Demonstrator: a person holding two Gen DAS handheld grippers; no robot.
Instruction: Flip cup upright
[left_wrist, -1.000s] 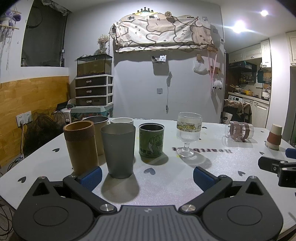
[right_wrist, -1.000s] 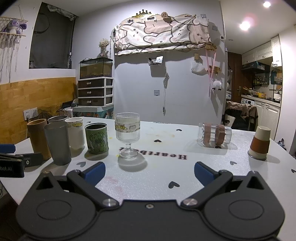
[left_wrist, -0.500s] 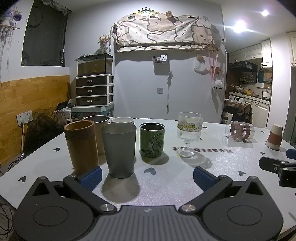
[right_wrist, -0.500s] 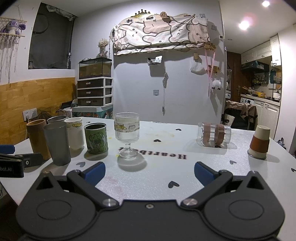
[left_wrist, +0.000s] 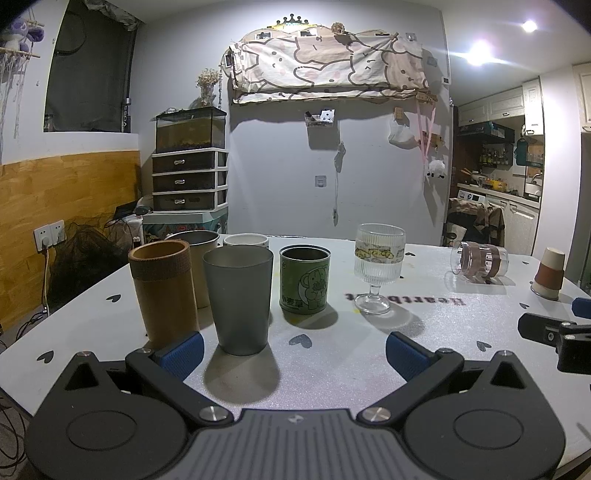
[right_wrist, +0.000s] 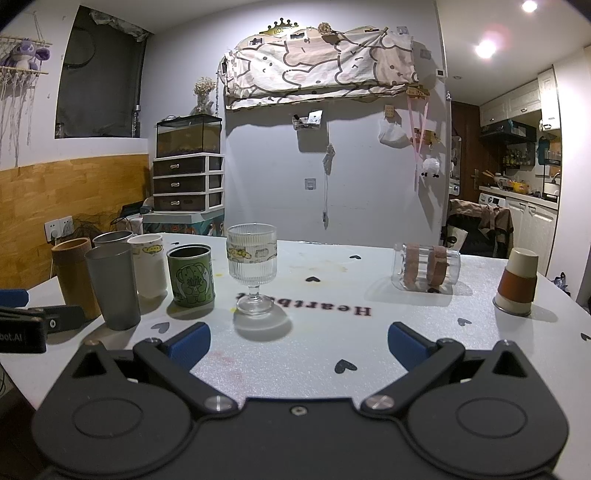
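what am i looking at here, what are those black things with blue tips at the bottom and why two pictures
Those are two hand-held grippers, one in each of a person's hands. Each carries a wide-angle camera looking forward along its two fingers, so you get one picture per gripper.

The left gripper and right gripper are both open and hold nothing. Each also shows at the edge of the other's picture.

On the white table stand a brown tube cup, grey cup, green tin and stemmed glass, all upright, with two more cups behind. A clear jar lies on its side, and a paper cup sits upside down at the far right.
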